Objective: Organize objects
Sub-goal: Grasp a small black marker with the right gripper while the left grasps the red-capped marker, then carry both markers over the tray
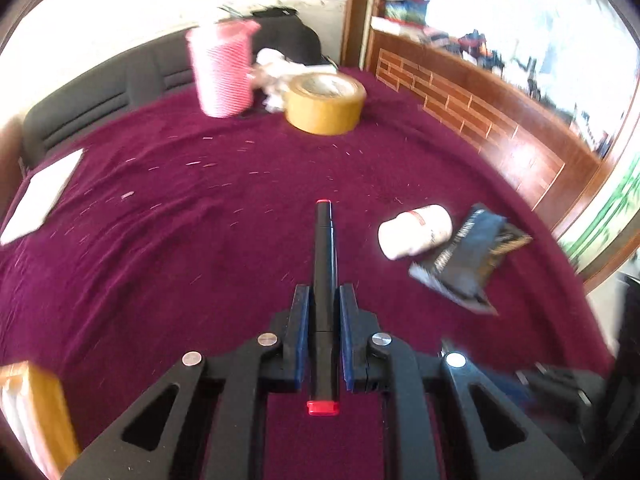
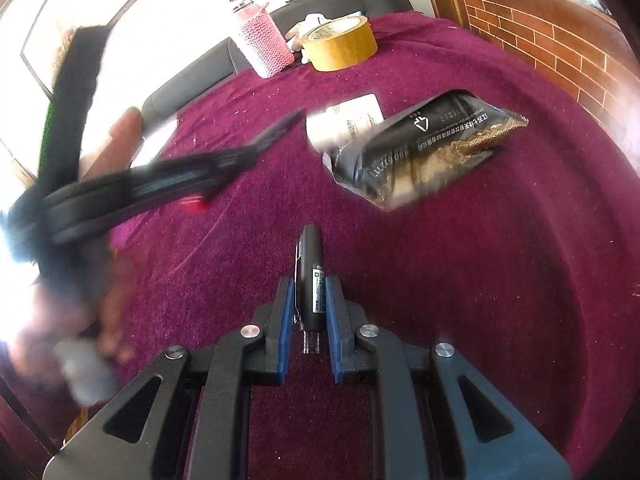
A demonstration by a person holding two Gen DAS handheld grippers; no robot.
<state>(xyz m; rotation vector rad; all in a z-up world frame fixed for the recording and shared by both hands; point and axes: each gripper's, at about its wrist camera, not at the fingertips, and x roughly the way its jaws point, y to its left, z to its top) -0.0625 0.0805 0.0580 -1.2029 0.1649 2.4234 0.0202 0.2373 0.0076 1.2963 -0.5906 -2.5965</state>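
Note:
My left gripper (image 1: 324,294) is shut on a black marker with red ends (image 1: 325,264), held above the maroon cloth; the marker points forward. My right gripper (image 2: 307,284) is shut on a black pen with a metal clip (image 2: 310,272), also above the cloth. A pink woven holder (image 1: 222,70) stands at the far side, also seen in the right wrist view (image 2: 262,46). The left gripper appears blurred at the left of the right wrist view (image 2: 168,178).
A roll of brown tape (image 1: 326,104) sits next to the pink holder. A white bottle (image 1: 416,232) and a dark foil packet (image 1: 468,256) lie to the right. White paper (image 1: 40,196) lies at the left. A black sofa and a wooden cabinet border the table.

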